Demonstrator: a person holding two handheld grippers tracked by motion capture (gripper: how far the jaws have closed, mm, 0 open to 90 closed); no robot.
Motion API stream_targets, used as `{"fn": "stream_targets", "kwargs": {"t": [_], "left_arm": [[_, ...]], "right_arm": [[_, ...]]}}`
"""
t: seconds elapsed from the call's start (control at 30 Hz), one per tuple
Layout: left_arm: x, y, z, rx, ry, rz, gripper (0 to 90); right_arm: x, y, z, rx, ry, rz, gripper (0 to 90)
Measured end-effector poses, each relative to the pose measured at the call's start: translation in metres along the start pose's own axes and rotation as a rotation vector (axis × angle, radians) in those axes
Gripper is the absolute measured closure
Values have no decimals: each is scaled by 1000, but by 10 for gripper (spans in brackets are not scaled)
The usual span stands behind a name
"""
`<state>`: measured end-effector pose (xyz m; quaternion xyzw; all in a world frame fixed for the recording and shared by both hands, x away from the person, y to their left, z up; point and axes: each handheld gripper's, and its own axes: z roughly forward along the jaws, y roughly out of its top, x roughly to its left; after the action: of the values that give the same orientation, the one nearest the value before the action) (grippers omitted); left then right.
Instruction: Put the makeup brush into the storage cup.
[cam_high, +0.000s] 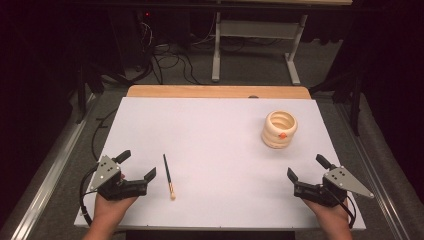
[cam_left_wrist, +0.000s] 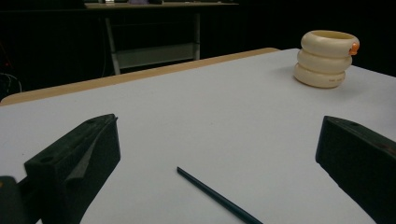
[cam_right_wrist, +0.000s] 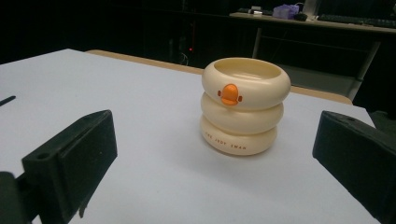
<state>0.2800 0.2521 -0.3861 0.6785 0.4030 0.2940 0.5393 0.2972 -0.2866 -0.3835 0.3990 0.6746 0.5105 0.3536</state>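
Note:
A cream ringed cup (cam_high: 279, 129) with an orange duck bill stands upright at the right of the white table; it also appears as the cup (cam_right_wrist: 245, 105) ahead of my right jaws and the cup (cam_left_wrist: 327, 58) at far right. A thin dark pen (cam_high: 169, 176) with a pale tip lies flat left of centre, the pen (cam_left_wrist: 217, 197) running between my left jaws. My left gripper (cam_high: 137, 165) rests open near the front left, just left of the pen. My right gripper (cam_high: 307, 167) rests open at the front right, below the cup. Both hold nothing.
The white mat (cam_high: 215, 135) lies on a wooden tabletop whose far edge (cam_high: 215, 91) shows behind it. Beyond stand a white table frame (cam_high: 255, 45) and cables (cam_high: 165, 60) on the dark floor. A metal rail (cam_high: 55, 165) runs along the left.

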Motion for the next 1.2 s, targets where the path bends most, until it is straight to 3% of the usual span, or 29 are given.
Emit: {"fn": "stream_targets", "kwargs": {"t": [0.4,1.2], "left_arm": [[2,-2,2,23,19,-8,6],[7,-3,2,14,33,-38,6]], "right_arm": [[-2,-3,3,8,-2,-2,11],[-2,-4,5,11,1,0,11]]}}
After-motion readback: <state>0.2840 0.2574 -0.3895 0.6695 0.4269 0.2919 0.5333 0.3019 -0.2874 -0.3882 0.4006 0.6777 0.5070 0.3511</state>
